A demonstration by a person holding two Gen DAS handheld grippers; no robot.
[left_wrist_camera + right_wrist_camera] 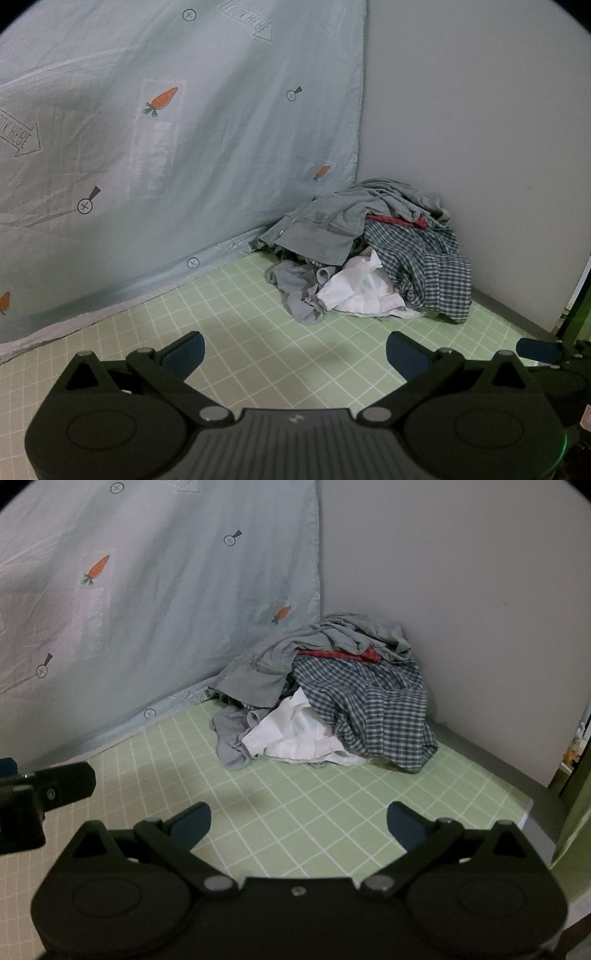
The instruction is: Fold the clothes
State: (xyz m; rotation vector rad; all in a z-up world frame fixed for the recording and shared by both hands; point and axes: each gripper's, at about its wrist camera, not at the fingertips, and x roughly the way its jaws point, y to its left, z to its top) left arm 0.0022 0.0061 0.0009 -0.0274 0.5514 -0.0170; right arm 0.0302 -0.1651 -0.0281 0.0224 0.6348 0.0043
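A pile of crumpled clothes (369, 251) lies in the far corner of a green checked mat (258, 332). It holds a grey shirt (325, 225), a blue-and-white plaid shirt (424, 269), a white garment (362, 288) and a strip of red cloth (395, 220). In the right wrist view the same pile (325, 709) sits ahead, with the plaid shirt (384, 716) on its right. My left gripper (295, 354) is open and empty, well short of the pile. My right gripper (299, 827) is open and empty too, also short of it.
A pale blue sheet (166, 129) printed with carrots hangs on the left down to the mat. A plain grey wall (480, 129) closes the right side. The mat's right edge (528, 805) drops off beside a grey strip. The other gripper's tip shows at each view's side.
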